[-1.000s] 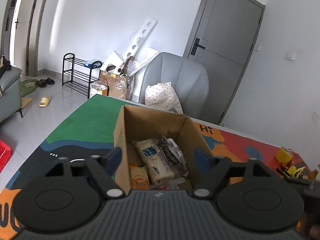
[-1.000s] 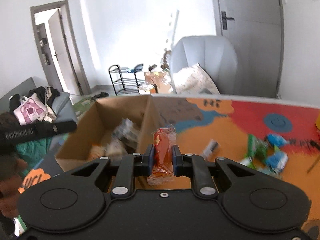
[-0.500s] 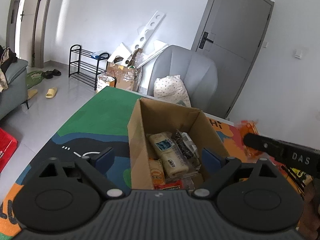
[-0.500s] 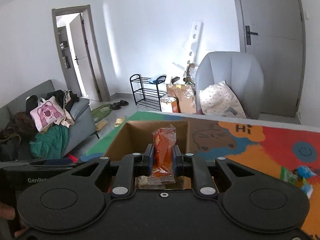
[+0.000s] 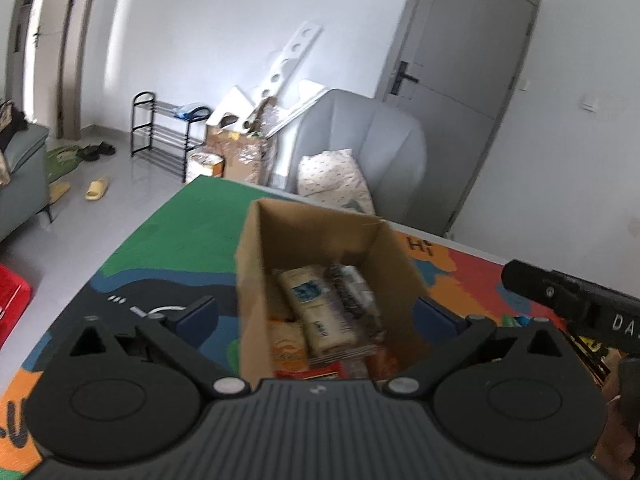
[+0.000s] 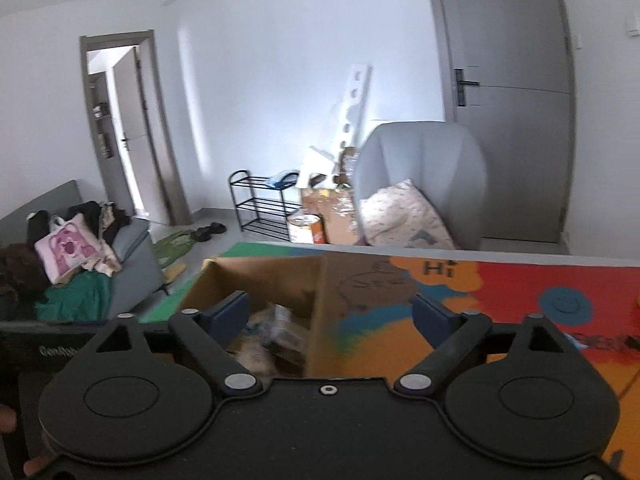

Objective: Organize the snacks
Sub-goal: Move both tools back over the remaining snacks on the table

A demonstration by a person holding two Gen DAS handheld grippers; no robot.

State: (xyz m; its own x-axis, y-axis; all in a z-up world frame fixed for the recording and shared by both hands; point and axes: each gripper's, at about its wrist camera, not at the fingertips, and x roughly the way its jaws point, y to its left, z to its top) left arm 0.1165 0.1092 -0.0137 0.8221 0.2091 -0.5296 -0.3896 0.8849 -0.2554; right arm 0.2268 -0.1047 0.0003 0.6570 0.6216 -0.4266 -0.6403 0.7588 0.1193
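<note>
Left tool (image 5: 320, 316) jaws opening, straddling the open cardboard box (image 5: 256, 280) without touching it. Snack packets (image 5: 320, 312) lie inside the box on the colourful surface (image 5: 160, 240). Right tool (image 6: 332, 312) jaws opening, nothing pinched, over the box's right wall.

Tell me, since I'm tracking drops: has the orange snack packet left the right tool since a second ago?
Yes. The right tool is opening with nothing between its fingers, above the cardboard box.
</note>
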